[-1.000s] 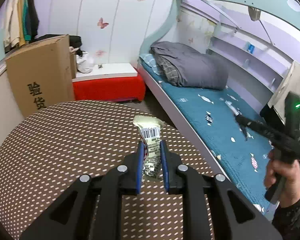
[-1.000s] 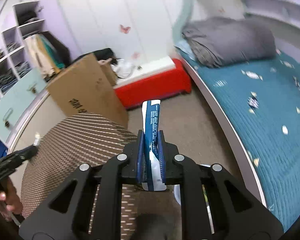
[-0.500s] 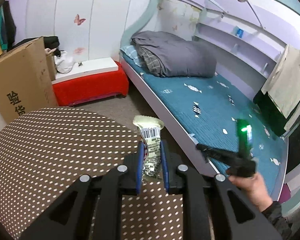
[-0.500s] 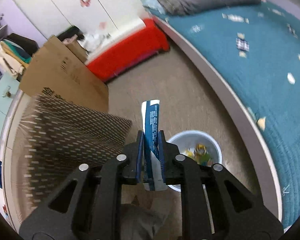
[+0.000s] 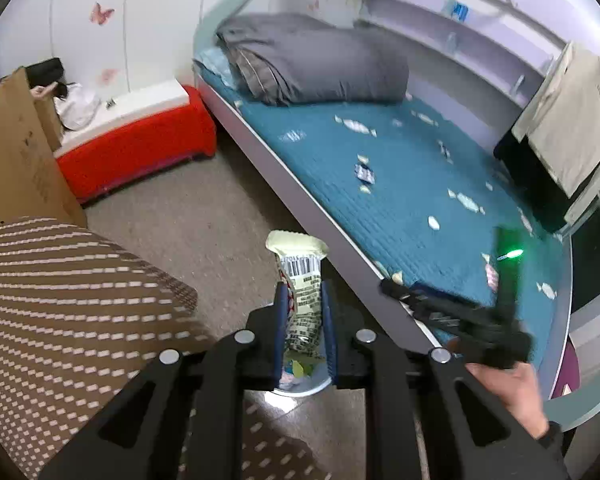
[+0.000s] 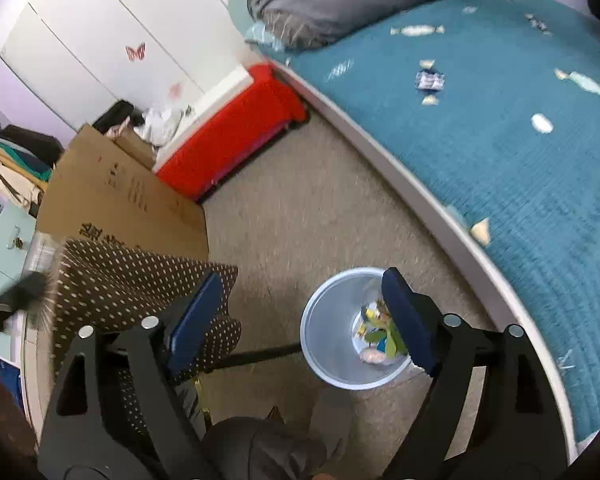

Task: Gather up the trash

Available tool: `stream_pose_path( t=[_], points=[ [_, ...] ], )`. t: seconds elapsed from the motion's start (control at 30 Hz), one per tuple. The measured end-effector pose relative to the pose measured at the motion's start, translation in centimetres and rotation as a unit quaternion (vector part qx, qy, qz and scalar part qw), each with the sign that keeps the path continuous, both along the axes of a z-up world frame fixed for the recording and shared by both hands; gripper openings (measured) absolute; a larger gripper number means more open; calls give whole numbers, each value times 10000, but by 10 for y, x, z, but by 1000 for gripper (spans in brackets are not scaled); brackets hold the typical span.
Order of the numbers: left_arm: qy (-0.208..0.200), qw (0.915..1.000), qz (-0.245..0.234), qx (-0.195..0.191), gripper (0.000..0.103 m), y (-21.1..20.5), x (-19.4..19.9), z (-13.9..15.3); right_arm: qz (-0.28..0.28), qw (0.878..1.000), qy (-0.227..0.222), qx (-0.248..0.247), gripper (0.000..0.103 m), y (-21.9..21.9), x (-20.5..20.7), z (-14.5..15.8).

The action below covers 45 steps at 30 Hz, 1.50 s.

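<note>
The blue wrapper has left the opening right claw (image 6: pixel 304 316); left claw (image 5: pixel 304 332) grips the barcode wrapper (image 5: pixel 300 280).

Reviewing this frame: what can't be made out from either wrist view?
- Bin contents: right wrist view, small and blurred, partly behind the opening, empty right gripper.
- Bin in the left wrist view: mostly hidden behind the left gripper and its wrapper.
- Wrapper print: too small to read.
- Table edge: right wrist view, motion-blurred.
</note>
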<state>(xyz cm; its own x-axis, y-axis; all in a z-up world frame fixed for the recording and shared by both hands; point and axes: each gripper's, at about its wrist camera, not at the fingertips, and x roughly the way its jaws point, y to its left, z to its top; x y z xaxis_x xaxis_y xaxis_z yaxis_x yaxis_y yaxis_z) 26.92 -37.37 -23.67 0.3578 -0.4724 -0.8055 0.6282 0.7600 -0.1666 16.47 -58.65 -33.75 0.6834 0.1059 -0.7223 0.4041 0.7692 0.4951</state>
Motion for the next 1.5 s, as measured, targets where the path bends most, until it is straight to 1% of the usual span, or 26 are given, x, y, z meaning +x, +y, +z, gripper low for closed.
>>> stream_pose_path(
  t=[0.2,0.3,0.37,0.4,0.43,0.5,0.6,0.77,0.8,0.9,0.93,1.03,1.1,1.17,1.23,1.27,1.3,1.4,1.5],
  points=[
    [371,9988,-169,272,16,-37,6,-33,-81,9993,-322,-165,84,-14,-11,32],
    [480,9979,-241,352,20,-46,11,-43,-112,9988,-435,-205,85,-15,-16,43],
    [563,9973,-236,396,46,-52,17,-49,-112,9984,-503,-213,85,-14,-16,49],
    [622,9972,-188,369,71,-52,20,-48,-115,9983,-524,-219,85,-13,-17,51],
    [567,9978,-112,315,86,-51,22,-45,-116,9982,-547,-230,85,-12,-18,53],
    [308,9991,25,279,91,-47,23,-36,-119,9980,-572,-228,89,-10,-20,55],
    [184,9994,108,281,93,-39,21,-23,-134,9980,-568,-230,97,-3,-23,60],
    [-196,9989,356,253,94,-15,11,3,-264,9980,-454,-356,97,14,-26,73],
    [-330,9979,491,256,95,-5,6,11,-255,9979,-470,-371,97,18,-28,77],
    [-548,9956,715,245,96,14,-2,29,-177,9975,-498,-469,97,35,-31,92],
    [-676,9942,792,250,96,23,-7,36,-148,9973,-501,-518,97,41,-32,97],
    [-1021,9900,956,203,96,49,-24,59,-70,9961,-562,-674,97,63,-36,120],
    [-1241,9860,1095,186,96,63,-34,72,62,9949,-635,-784,97,83,-40,138],
    [-1467,9815,1224,86,96,83,-47,87,162,9933,-668,-934,97,101,-44,152],
    [-1770,9733,1464,33,96,107,-63,102,288,9909,-736,-1090,97,121,-46,167],
    [-1863,9704,1537,21,96,114,-68,106,359,9889,-775,-1213,97,135,-47,177],
    [-1991,9657,1667,30,96,127,-76,113,409,9874,-808,-1298,97,145,-49,183],
    [-2081,9597,1890,52,96,156,-90,127,589,9821,-947,-1516,97,179,-53,208],
    [-2250,9515,2099,67,96,191,-107,148,773,9744,-1122,-1787,97,214,-59,233]
  ],
)
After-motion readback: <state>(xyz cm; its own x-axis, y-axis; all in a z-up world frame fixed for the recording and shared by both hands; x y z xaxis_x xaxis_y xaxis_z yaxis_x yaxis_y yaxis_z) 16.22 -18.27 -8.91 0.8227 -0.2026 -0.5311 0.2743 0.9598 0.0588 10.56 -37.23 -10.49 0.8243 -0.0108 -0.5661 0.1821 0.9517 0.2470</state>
